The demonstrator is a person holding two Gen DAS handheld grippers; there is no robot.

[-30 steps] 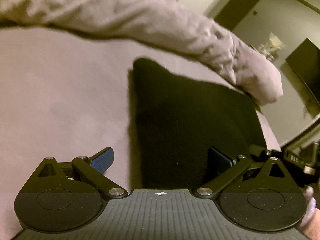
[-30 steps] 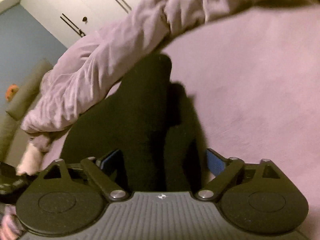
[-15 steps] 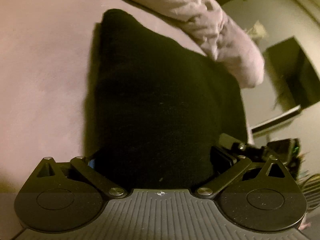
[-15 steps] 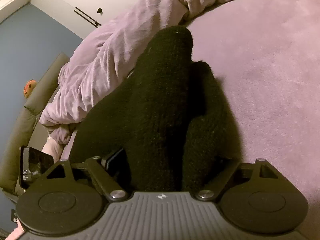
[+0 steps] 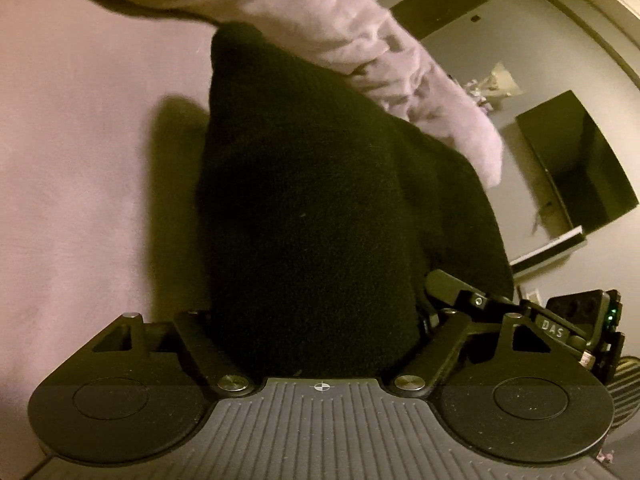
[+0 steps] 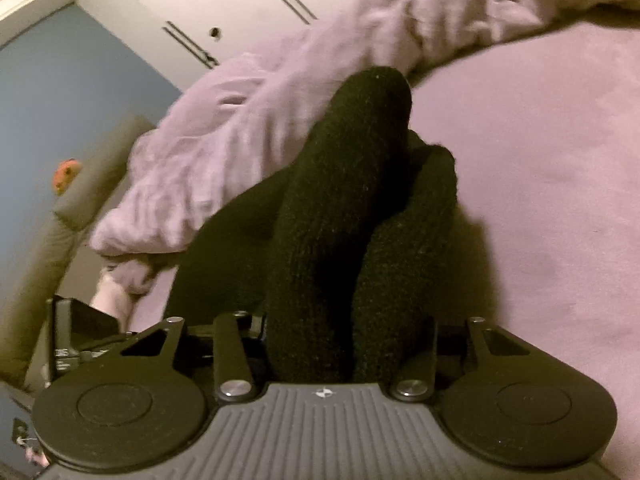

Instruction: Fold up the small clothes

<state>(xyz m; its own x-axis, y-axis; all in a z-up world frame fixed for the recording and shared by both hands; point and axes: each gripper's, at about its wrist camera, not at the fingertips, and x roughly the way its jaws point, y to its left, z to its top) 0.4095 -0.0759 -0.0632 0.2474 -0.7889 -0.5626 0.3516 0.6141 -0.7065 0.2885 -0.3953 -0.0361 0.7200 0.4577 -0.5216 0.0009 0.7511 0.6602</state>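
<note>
Both grippers (image 5: 316,320) (image 6: 344,328) on black garment (image 5: 304,208) edge.

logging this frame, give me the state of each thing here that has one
black knit garment: bunched and lifted at the near edge, far end lying on the bed
left gripper: shut on the garment's near edge
right gripper: shut on the garment, cloth rolled into two ridges between the fingers
lilac duvet: crumpled in a heap behind the garment
bed sheet: spread flat
</note>
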